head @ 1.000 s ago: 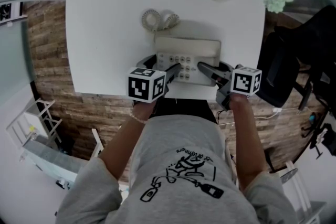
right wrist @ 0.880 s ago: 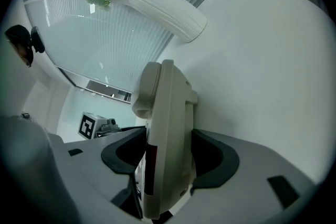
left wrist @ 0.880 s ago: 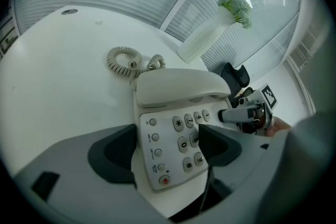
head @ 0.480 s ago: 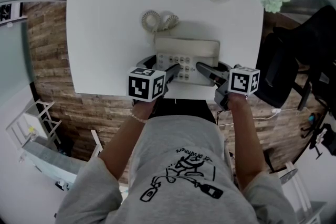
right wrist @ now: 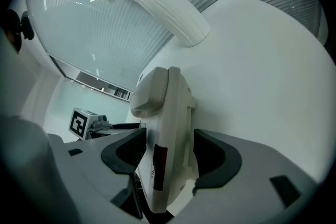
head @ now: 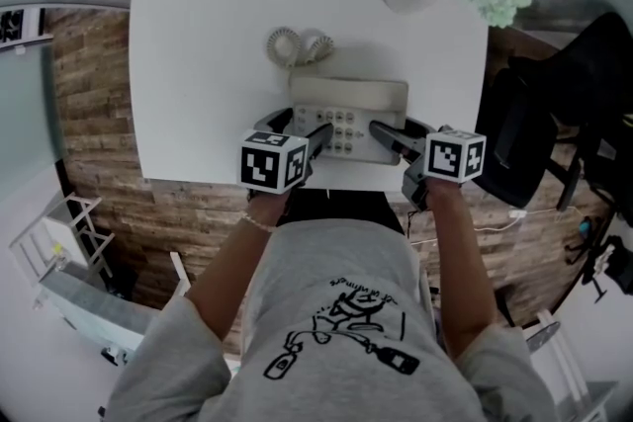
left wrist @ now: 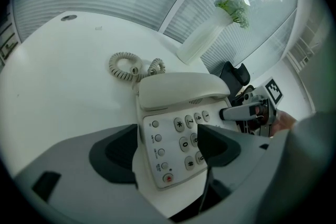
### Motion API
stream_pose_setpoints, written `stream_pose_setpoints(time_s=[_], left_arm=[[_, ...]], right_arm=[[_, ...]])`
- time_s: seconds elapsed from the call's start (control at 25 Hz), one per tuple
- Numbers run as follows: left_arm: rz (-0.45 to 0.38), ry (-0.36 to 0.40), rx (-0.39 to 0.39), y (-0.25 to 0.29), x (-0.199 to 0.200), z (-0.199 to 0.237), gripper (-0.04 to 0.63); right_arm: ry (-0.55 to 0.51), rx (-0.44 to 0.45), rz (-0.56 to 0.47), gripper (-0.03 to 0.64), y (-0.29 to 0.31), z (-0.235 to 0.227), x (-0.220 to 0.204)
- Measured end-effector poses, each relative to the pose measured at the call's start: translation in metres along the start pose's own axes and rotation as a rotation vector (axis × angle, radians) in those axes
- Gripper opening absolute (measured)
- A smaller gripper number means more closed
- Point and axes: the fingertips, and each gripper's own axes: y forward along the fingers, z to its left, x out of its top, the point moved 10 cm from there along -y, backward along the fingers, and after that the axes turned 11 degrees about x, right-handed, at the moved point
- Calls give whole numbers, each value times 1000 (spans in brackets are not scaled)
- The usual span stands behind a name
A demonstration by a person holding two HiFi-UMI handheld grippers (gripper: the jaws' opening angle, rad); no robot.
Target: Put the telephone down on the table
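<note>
Two grips hold a beige plastic push-button telephone [head: 348, 114] low at the near edge of the white tabletop [head: 198, 64]: the left hand-held gripper [left wrist: 168, 149] and right hand-held gripper [right wrist: 169, 155] each clamp on a front corner of its base. Rigid, fairly light and smooth-cased, it likely needs level handling, since the handset [left wrist: 178, 89] merely rests in its cradle.

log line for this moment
left gripper: shut on telephone | right gripper: shut on telephone | handset: cradled | table: beneath
</note>
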Motion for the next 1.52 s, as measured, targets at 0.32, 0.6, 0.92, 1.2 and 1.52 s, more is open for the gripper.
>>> stream_pose_setpoints(time_s=[0.32,0.6,0.92,1.2,1.52], left_arm=[[-14,5,-1,-13,5,3,354],[-54,28,-26,-32,7,-7,310],[-149,54,-63,-60,12,-26,234],[-341,70,-116,-94,29,-45,43],[-642,178,-154,-162,53,-87,14]], right_arm=[[-127,-113,-2,282,-12,7,0],[-277,-234,-33,281,-24,25,2],[-338,-228,-163,264,-48,50,4],[-531,-154,-242,225,-58,106,12],[-677,-35,-357,225,-68,185,22]])
